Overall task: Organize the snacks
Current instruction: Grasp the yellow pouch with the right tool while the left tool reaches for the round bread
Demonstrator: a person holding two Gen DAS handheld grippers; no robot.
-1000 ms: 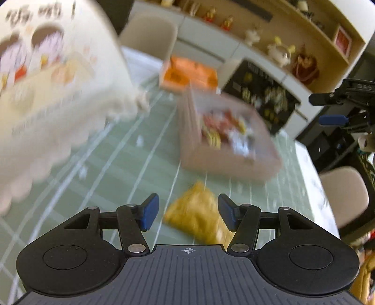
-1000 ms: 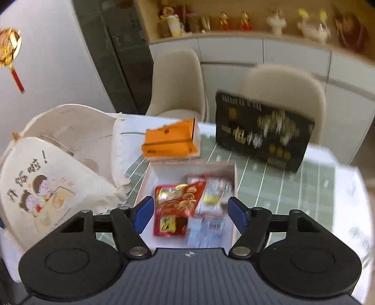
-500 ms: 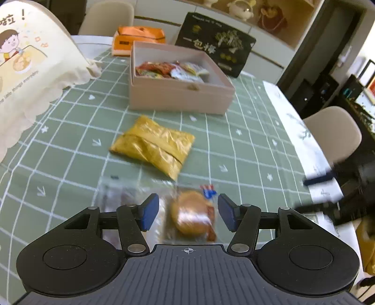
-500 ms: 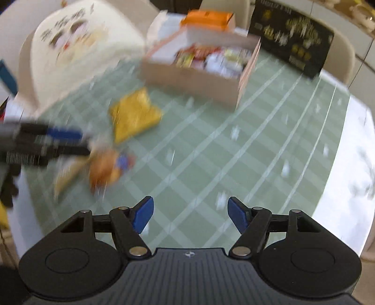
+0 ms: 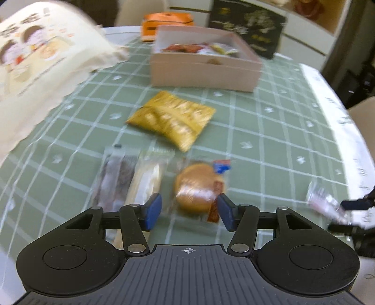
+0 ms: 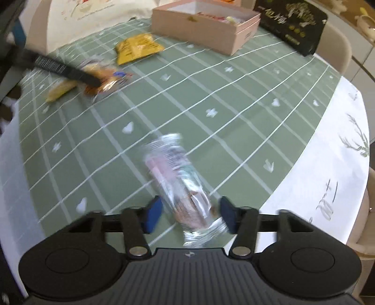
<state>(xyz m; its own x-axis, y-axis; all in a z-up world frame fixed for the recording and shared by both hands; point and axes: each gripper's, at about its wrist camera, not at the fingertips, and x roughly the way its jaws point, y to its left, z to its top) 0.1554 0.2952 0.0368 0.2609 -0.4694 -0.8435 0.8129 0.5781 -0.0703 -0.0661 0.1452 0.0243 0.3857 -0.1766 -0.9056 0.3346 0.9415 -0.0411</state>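
Note:
A bun in a clear wrapper [image 5: 198,187] lies on the green checked tablecloth [image 5: 269,131]. My left gripper [image 5: 189,212] stands open, one blue pad on each side of the bun, neither pressing on it. Left of it lie a dark long packet [image 5: 117,180] and a pale one [image 5: 146,180], with a yellow packet [image 5: 172,119] farther off. My right gripper [image 6: 191,215] straddles a clear packet with pink and brown contents [image 6: 178,178]. Its jaws are closing, with a gap still showing at the left pad. The pink box [image 5: 204,58] holds several snacks.
A cream tote bag with a cartoon print [image 5: 35,58] slumps at the left. Behind the pink box are an orange carton [image 5: 167,22] and a black box [image 5: 248,25]. The white table edge [image 6: 328,187] runs close on the right, with chairs beyond.
My left gripper swung from the tote bag down to the bun. My right gripper left the pink box, dropped to the clear packet near the table's edge, and its jaws have narrowed.

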